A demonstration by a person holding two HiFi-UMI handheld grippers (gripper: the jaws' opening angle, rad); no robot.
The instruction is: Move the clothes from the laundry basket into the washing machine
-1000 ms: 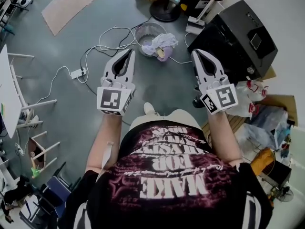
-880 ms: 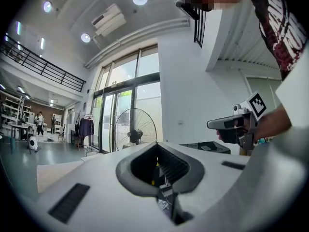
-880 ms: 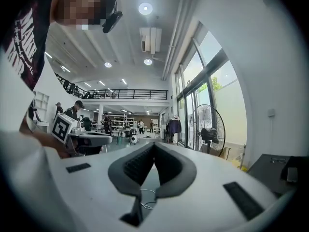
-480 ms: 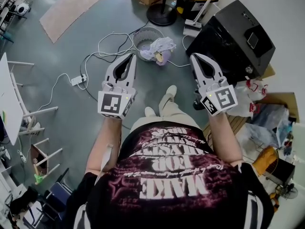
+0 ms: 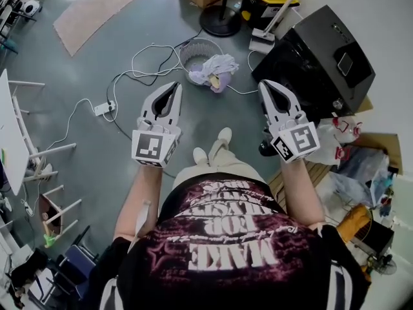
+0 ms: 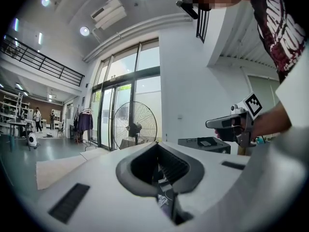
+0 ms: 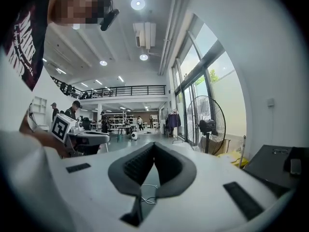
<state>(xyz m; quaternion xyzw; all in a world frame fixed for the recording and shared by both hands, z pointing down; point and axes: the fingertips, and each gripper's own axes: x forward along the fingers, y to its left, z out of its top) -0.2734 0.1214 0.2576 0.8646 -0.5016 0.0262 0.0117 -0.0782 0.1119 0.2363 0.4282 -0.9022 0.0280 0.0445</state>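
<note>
- A round wire laundry basket [image 5: 201, 48] stands on the grey floor [image 5: 97, 57], with a heap of pale lilac and white clothes [image 5: 216, 65] spilling over its near rim.
- Just to its right sits a black, box-shaped unit, apparently the washing machine [image 5: 322, 50].
- The left gripper [image 5: 175, 86] and right gripper [image 5: 264, 85] are held out level, well apart, short of the basket. Both claws are pinched closed on nothing.
</note>
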